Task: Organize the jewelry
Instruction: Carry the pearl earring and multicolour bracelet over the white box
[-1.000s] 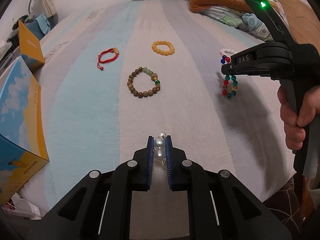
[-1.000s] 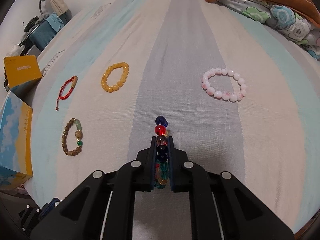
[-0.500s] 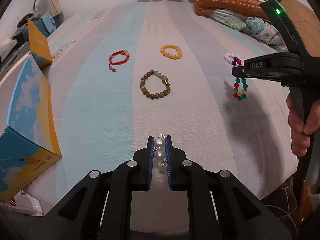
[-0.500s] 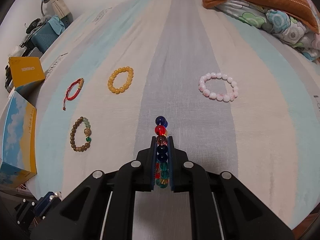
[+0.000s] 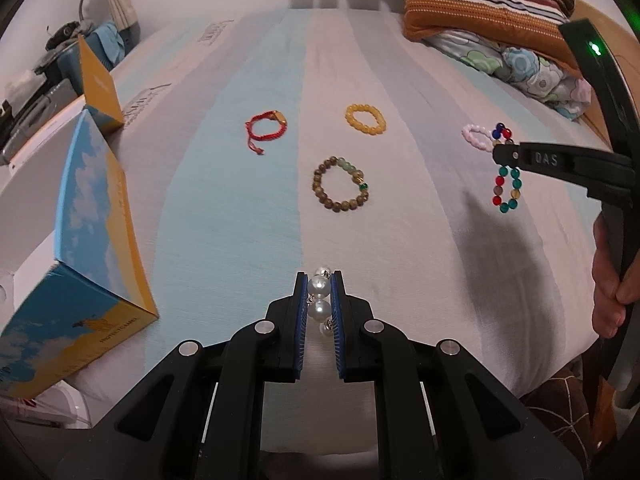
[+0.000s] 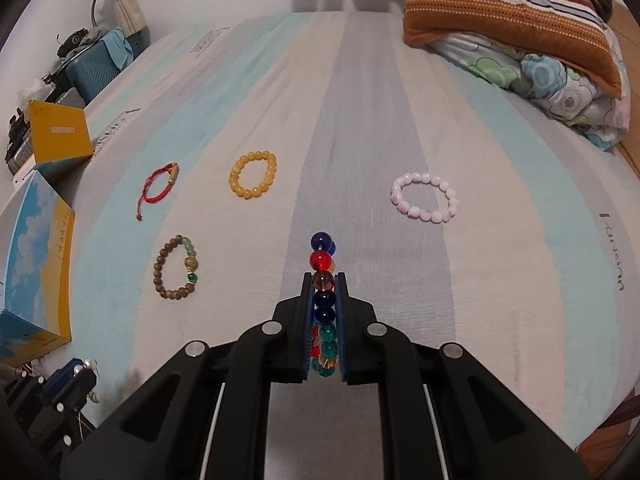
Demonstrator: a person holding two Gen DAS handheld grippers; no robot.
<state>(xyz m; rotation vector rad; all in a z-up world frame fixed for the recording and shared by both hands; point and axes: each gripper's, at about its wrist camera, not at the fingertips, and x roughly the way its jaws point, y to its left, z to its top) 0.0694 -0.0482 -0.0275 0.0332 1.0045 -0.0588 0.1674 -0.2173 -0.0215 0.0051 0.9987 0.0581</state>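
My left gripper (image 5: pixel 319 280) is shut on a white pearl bracelet (image 5: pixel 320 286), held above the near edge of the striped bed sheet (image 5: pixel 240 200). My right gripper (image 6: pixel 324 280) is shut on a multicoloured glass-bead bracelet (image 6: pixel 322 260), which dangles in the air as the multicoloured bracelet (image 5: pixel 507 186) in the left wrist view. On the sheet lie a red cord bracelet (image 6: pixel 158 188), a yellow bead bracelet (image 6: pixel 253 175), a brown wooden bead bracelet (image 6: pixel 176 268) and a pink bead bracelet (image 6: pixel 425 197).
A blue-and-yellow box (image 5: pixel 76 248) stands at the bed's left edge, with a smaller yellow box (image 5: pixel 98 84) behind it. Folded blankets and a floral quilt (image 6: pixel 520 40) fill the far right corner. A person's hand (image 5: pixel 612 276) grips the right tool's handle.
Both grippers have risen with their bracelets still clamped; the bed and the bracelets on it look farther away and more of the room shows.
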